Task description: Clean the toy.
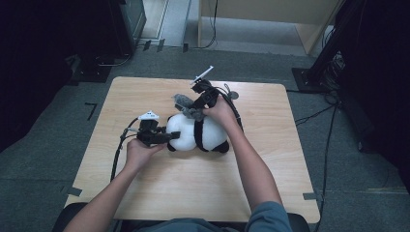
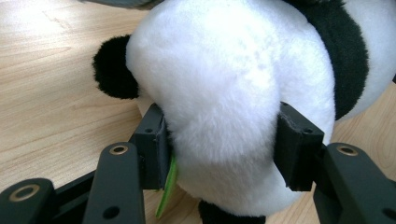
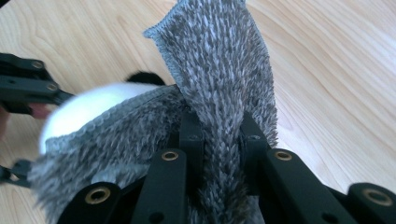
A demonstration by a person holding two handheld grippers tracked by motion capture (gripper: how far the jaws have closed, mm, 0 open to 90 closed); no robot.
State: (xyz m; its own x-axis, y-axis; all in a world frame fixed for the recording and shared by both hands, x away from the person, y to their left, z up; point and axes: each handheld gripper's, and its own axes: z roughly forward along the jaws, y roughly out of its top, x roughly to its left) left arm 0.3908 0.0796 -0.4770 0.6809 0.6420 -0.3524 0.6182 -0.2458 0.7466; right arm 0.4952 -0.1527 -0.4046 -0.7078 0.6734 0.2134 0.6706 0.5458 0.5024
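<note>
A light wooden bench [image 1: 193, 193] stands on a grey carpeted floor [image 1: 43, 159], with cables and dark equipment stands around its far side. The person sits at the near edge, both forearms reaching forward over the bare wood.

Near the middle of the bench lies a plush panda [image 1: 198, 133], white with black limbs. The left gripper [image 1: 167, 137] comes in from the left at bench level. In the left gripper view its jaws are closed partway on a bulge of the panda's white fur [image 2: 224, 112], one pad pressing into each side, with a black ear or paw [image 2: 112, 67] to the left and a green tag [image 2: 168, 186] hanging by the left pad.

Just beyond the panda, the right gripper [image 1: 193, 113] points down at its far upper side, the hand [image 1: 220, 110] gripping it from the right. Its jaws are pinched narrow on a grey shaggy cloth [image 3: 219, 93]. In the right gripper view one fold of the cloth stands up between the pads and the rest drapes to the left over the panda's white body [image 3: 88, 109]. The left gripper's black jaws show at that view's left edge.
</note>
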